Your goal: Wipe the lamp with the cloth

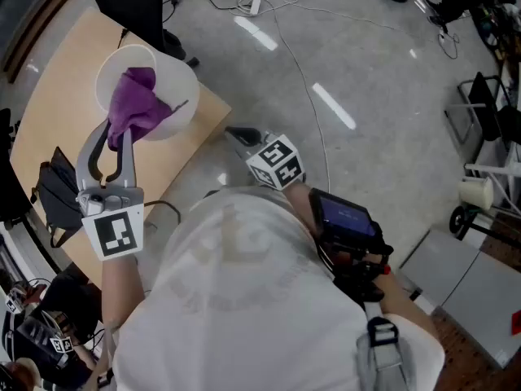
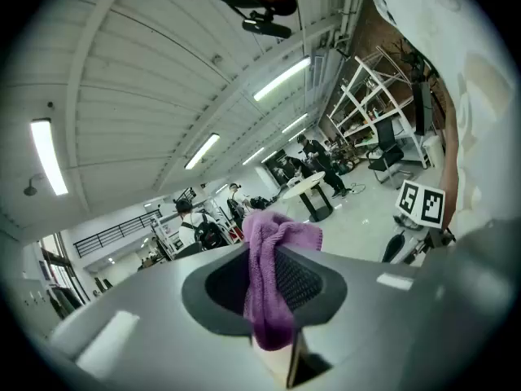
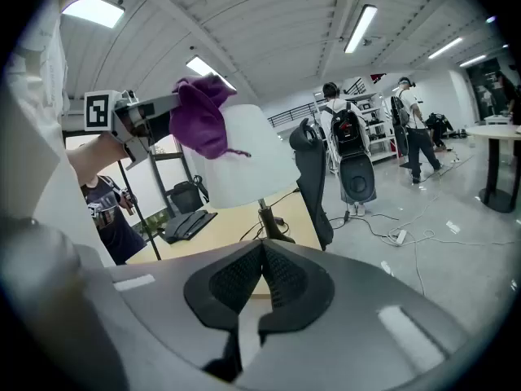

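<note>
The lamp's white shade (image 1: 167, 76) stands over the wooden table (image 1: 49, 96). A purple cloth (image 1: 134, 108) lies draped on the shade's top and near side. My left gripper (image 1: 118, 137) reaches up to the shade, shut on the cloth. In the left gripper view the cloth (image 2: 273, 283) hangs pinched between the pads and hides the lamp. My right gripper (image 1: 242, 137) hovers off the table's right edge, shut and empty. The right gripper view shows its jaws (image 3: 262, 279) meeting, with the shade (image 3: 248, 161), the cloth (image 3: 199, 116), the left gripper (image 3: 142, 116) and the lamp's dark stem and base (image 3: 269, 222) ahead.
A black bag (image 1: 57, 190) lies on the table's near left. A dark office chair (image 3: 313, 177) stands right of the lamp. Cables and a power strip (image 1: 254, 6) trail over the grey floor. Several people stand in the background.
</note>
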Motion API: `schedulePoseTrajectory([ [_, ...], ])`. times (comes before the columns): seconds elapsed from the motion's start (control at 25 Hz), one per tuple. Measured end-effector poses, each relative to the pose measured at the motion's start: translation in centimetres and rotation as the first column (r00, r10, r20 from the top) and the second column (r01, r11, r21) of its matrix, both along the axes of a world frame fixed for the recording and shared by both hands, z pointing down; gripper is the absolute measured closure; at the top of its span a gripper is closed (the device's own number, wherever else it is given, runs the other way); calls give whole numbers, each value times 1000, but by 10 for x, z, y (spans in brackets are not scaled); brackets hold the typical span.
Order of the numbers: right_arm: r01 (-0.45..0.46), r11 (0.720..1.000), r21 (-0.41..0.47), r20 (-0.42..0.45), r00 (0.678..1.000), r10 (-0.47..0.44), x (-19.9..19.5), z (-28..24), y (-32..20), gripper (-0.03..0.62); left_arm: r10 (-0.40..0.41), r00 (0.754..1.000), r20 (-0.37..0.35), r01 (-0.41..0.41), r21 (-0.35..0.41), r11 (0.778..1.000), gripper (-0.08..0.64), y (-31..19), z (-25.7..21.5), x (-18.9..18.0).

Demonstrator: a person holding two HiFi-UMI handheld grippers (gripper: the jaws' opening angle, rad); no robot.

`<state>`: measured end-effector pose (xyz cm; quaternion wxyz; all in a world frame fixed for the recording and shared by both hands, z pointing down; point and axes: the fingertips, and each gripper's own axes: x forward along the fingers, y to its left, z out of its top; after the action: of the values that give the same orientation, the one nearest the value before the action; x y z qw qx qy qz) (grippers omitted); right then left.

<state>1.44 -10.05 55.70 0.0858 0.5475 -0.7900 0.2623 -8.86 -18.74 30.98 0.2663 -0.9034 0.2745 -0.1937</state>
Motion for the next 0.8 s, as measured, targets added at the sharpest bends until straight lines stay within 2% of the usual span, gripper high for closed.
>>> schedulePoseTrajectory([
  [0.12, -19, 1000, -8, -6, 1000, 19, 10, -7, 17, 580, 0, 999, 42, 3, -54, 999, 491, 3, 33, 6],
  [0.32, -45, 999, -10, -1, 999, 45, 12, -8, 35, 580, -8, 1000, 0, 8, -149, 989, 491, 23, 75, 1],
  [0.44, -44, 999, -9, -9, 999, 44, 8, -4, 26, 580, -39, 999, -34, 30, -242, 970, 491, 15, 108, -7],
  [0.52, -39, 999, -11, -15, 999, 39, 6, -1, 16, 580, -51, 998, -27, 40, -311, 949, 491, 9, 135, -10],
  [0.6, -30, 999, -11, -18, 999, 30, 4, 0, 10, 580, -40, 999, 15, 43, -386, 922, 491, 11, 166, -10],
  [0.64, -26, 1000, -10, -19, 999, 26, 3, -1, 9, 579, -35, 999, 39, 48, -431, 901, 491, 14, 183, -10],
  [0.68, -24, 1000, -10, -20, 1000, 24, 2, -1, 9, 580, -37, 998, 55, 59, -485, 873, 491, 17, 199, -11],
  [0.76, -21, 1000, -10, -20, 1000, 21, 1, 0, 11, 578, -68, 996, 63, 92, -591, 801, 491, 23, 225, -16],
  [0.8, -21, 1000, -12, -19, 1000, 20, 1, 1, 12, 580, -90, 994, 60, 108, -622, 775, 490, 24, 231, -19],
])
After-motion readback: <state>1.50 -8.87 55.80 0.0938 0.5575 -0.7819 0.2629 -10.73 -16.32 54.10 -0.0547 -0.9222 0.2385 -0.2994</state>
